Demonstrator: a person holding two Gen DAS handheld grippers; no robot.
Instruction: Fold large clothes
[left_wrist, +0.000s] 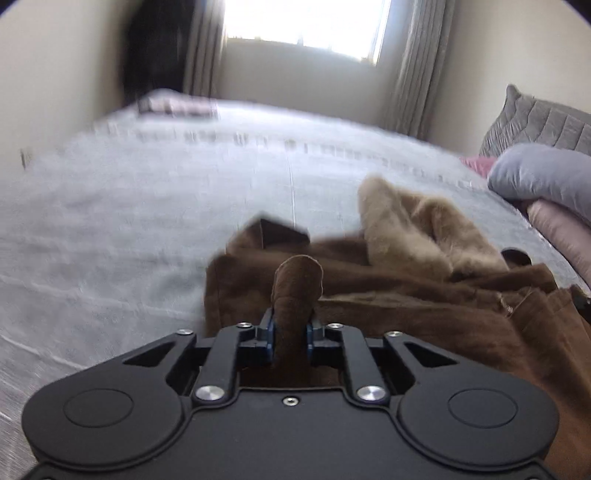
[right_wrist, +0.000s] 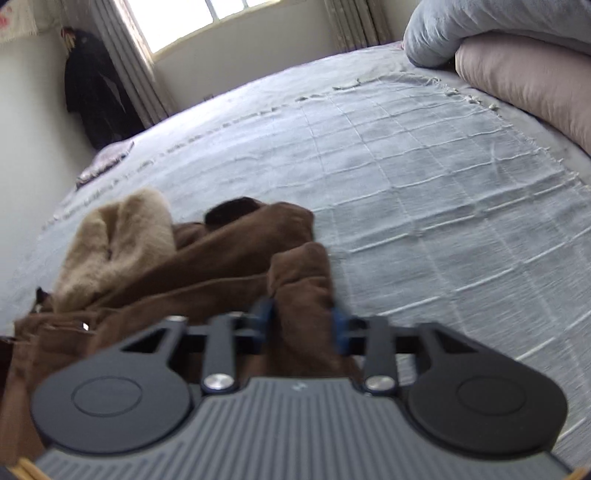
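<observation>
A brown coat (left_wrist: 406, 295) with a beige fur hood (left_wrist: 402, 225) lies crumpled on the grey bed cover (left_wrist: 147, 206). My left gripper (left_wrist: 290, 332) is shut on a fold of the coat's brown fabric, which sticks up between the blue pads. In the right wrist view the same coat (right_wrist: 207, 266) and fur hood (right_wrist: 114, 243) lie to the left. My right gripper (right_wrist: 301, 321) is shut on another bunch of the brown fabric. Both views are motion blurred.
Grey and pink pillows (left_wrist: 546, 184) are stacked at the right edge of the bed, also in the right wrist view (right_wrist: 517, 66). A dark garment (right_wrist: 96, 92) hangs in the far corner by the curtains. A small folded cloth (left_wrist: 177, 105) lies at the bed's far left.
</observation>
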